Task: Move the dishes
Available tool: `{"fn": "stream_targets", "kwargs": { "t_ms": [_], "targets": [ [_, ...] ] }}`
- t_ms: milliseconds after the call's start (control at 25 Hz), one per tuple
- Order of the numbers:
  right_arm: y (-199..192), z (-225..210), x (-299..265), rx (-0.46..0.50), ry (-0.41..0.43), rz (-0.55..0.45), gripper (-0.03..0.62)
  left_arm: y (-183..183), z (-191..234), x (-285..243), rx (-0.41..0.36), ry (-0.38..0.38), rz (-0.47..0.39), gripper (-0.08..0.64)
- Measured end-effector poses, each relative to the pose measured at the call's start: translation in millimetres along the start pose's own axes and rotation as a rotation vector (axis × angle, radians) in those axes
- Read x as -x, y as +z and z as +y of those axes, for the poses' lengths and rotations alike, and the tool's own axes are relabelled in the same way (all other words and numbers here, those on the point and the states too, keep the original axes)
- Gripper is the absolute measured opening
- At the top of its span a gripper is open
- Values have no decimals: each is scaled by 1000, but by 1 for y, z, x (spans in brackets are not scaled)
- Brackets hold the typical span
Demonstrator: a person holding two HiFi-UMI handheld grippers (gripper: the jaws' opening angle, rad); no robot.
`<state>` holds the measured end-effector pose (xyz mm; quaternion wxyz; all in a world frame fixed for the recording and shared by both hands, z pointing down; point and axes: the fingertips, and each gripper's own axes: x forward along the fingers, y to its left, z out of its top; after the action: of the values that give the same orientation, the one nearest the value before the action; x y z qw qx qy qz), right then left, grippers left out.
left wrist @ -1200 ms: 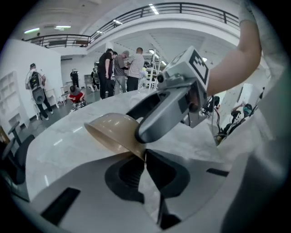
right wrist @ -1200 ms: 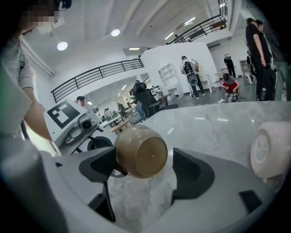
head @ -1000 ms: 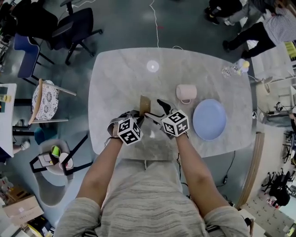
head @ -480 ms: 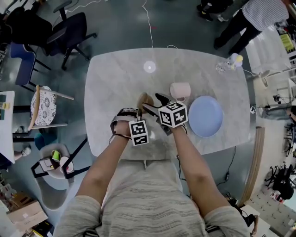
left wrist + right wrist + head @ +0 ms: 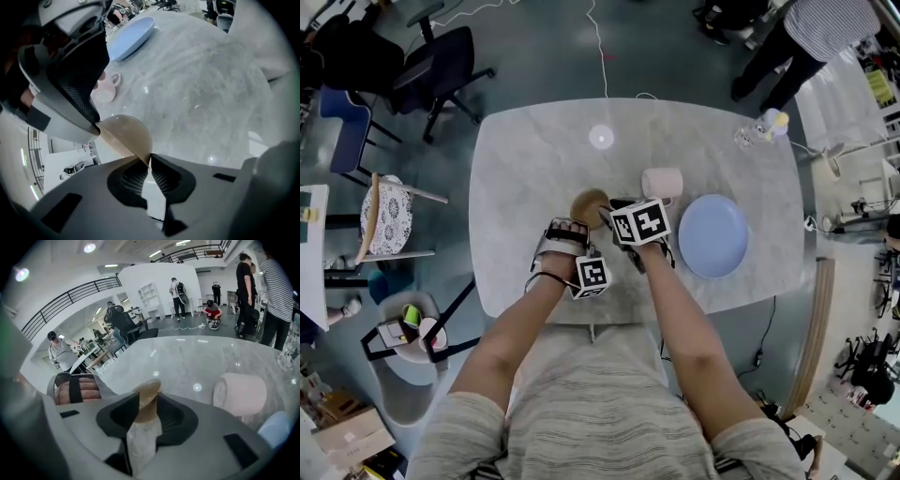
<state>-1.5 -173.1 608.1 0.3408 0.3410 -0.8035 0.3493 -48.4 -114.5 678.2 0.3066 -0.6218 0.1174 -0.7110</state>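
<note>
Grey left tool (image 5: 149,161) is clenched on the rim of a small round tan bowl (image 5: 589,202). The right tool (image 5: 145,404), whose jaws have just been closing, grips the bowl's opposite edge. The bowl is mid-way across the pale marble desk (image 5: 534,159), left of the pink mug (image 5: 661,181) lying on its side and the round blue plate (image 5: 712,234).
</note>
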Motion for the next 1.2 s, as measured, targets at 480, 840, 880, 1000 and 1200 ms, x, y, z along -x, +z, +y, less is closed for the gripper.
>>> {"fn": "stream_targets", "kwargs": {
  "t_ms": [480,840,880,1000,1200],
  "targets": [
    [-17,-35,15,-226,-80,-94,23,28,7,19,123,68,-161,37],
    [-42,-64,24,-409,-103,-162,21,32,7,30,603,-104,-344,146],
    [-45,-67,25,-431,-104,-173,21,33,8,32,687,-138,-374,144],
    [-51,-75,28,-492,-109,-205,21,33,17,39,935,-220,-453,120],
    [-58,-81,31,-532,-115,-226,21,42,29,52,1130,-289,-562,51]
  ]
}}
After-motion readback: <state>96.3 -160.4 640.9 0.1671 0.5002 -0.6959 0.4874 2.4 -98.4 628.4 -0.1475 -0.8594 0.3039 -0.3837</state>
